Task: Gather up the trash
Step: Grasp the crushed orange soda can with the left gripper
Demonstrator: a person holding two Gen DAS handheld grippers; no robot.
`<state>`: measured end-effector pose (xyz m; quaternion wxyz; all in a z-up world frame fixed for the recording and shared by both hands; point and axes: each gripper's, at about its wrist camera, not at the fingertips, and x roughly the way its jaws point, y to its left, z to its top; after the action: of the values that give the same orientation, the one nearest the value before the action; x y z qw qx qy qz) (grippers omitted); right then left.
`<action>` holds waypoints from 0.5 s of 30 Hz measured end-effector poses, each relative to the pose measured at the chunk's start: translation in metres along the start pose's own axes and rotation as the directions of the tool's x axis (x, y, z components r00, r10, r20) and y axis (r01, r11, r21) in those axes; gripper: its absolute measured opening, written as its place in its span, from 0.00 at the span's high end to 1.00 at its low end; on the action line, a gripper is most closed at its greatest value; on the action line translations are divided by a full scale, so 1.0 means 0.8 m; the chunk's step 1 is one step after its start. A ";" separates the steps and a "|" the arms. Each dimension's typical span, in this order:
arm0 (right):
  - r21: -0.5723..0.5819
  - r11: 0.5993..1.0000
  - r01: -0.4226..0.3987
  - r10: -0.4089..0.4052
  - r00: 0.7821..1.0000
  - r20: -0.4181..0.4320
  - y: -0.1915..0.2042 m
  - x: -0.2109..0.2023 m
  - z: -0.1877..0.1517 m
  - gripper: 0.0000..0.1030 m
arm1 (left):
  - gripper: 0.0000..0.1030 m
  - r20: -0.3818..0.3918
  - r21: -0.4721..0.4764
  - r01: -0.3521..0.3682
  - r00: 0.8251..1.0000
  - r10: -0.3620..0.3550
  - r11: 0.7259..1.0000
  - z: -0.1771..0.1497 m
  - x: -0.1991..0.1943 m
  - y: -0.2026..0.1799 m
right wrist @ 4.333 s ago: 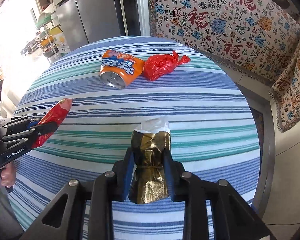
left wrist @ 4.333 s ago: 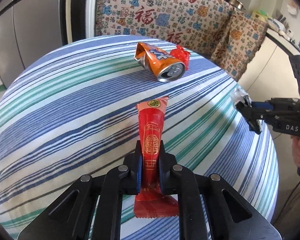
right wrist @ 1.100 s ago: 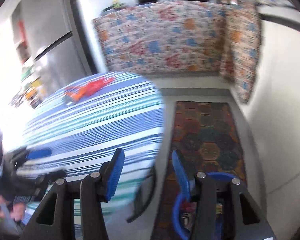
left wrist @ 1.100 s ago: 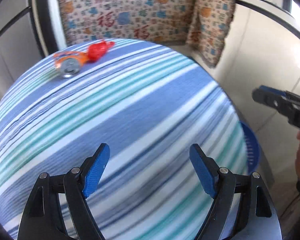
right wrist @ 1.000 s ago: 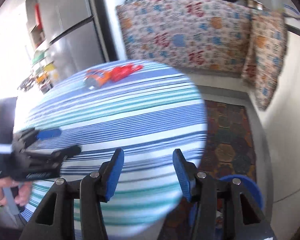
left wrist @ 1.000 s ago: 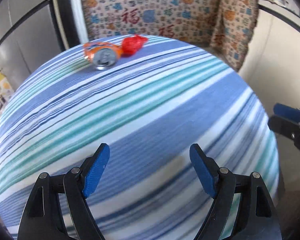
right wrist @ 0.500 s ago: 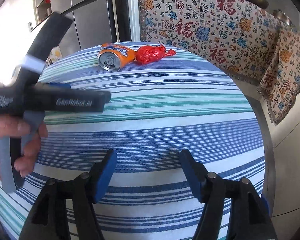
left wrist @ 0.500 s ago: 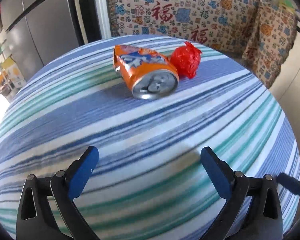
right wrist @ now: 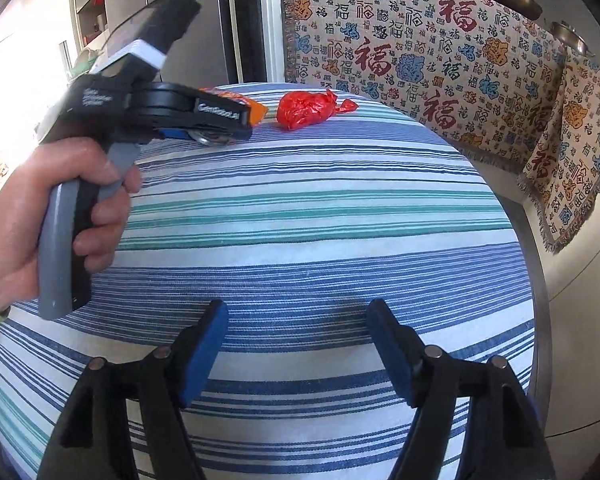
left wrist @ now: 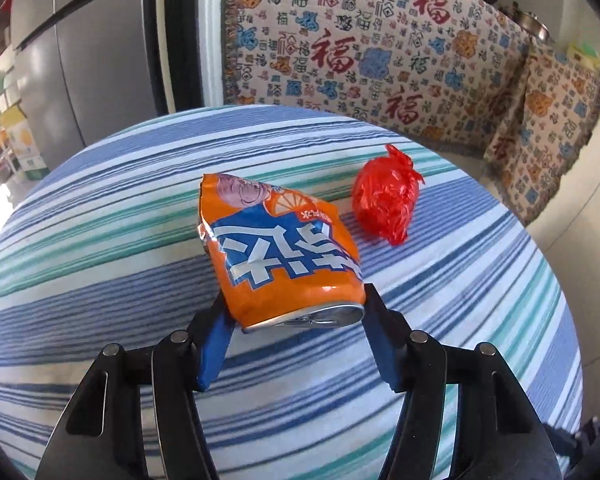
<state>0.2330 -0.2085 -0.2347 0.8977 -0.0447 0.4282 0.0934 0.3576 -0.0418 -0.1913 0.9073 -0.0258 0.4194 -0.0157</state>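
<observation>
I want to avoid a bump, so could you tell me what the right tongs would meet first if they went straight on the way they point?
Probably the striped tablecloth: the right tongs, empty and opening, tilt down at bare cloth. The red bag sits farther off, beside the can.

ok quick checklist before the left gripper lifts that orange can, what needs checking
1. Crushed orange can sits between the left gripper fingers: ok, its silver end lies between the blue pads.
2. Grip firm: cannot tell. The jaws are closing, and contact looks made at the can's sides, but firmness is not shown.
3. Red plastic bag apart from the can: ok, it lies beside it, past the fingers.
4. Right gripper out of the way: ok, it is over bare striped tablecloth, jaws opening, nothing between them.
5. Bin for the drop: cannot tell, none is in view.
</observation>
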 end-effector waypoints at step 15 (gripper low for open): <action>-0.005 1.000 0.005 -0.005 1.000 0.001 0.002 0.001 -0.002 0.27 | 0.09 -0.111 0.105 -0.013 0.993 0.024 0.994 -0.104 -0.083 0.052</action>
<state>0.2320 -0.2072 -0.2362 0.8982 -0.0479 0.4272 0.0922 0.2519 0.0006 -0.1973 0.8825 0.0261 0.4686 -0.0304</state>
